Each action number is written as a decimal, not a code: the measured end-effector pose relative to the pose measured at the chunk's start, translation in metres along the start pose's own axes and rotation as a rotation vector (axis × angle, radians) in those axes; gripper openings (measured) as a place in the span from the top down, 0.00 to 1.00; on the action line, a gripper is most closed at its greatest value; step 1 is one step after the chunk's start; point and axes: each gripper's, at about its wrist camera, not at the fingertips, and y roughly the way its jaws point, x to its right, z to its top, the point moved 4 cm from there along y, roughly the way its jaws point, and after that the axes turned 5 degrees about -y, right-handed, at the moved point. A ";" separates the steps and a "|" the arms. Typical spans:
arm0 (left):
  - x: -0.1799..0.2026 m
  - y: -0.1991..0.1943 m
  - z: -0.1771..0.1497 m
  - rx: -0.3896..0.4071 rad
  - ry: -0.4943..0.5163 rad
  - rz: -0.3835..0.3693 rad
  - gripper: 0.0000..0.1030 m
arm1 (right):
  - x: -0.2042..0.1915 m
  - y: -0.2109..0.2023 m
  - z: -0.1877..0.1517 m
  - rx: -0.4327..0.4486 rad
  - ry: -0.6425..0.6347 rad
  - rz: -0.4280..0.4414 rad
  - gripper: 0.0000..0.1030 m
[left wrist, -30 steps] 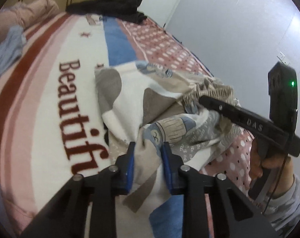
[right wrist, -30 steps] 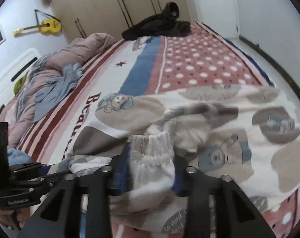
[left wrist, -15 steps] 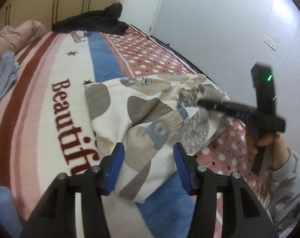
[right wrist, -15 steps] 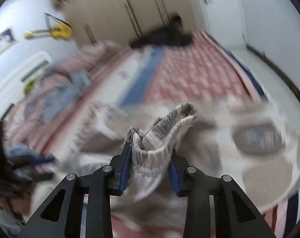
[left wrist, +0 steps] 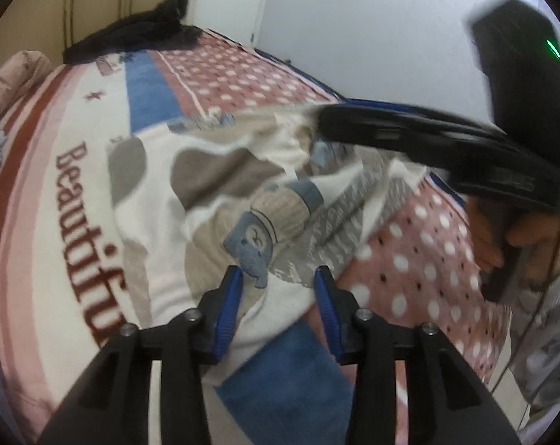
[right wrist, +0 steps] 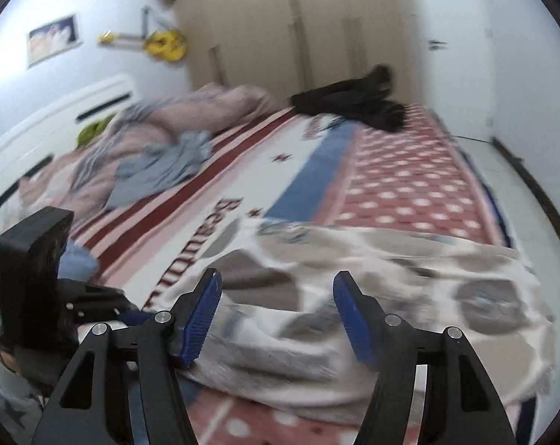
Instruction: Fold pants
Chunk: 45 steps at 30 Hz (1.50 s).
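Pants (left wrist: 239,193) lying in a loose bundle on the blanket (left wrist: 57,200) near the bed's edge, apparently set down so the fold can settle. Left gripper (left wrist: 276,289) with jaws apart either side of the near cloth edge, just narrowing again, pads seemingly clear of it though blur hides contact. Right gripper (right wrist: 276,307) wide apart above the pants, jaws just opening, nothing between them. A second ago both clamped on fabric, the right on the ribbed waistband; now released and pulled back.
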 end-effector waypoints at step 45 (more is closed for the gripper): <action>-0.094 0.042 0.040 -0.003 -0.447 -0.024 0.20 | 0.140 0.040 -0.001 -0.153 0.218 -0.242 0.82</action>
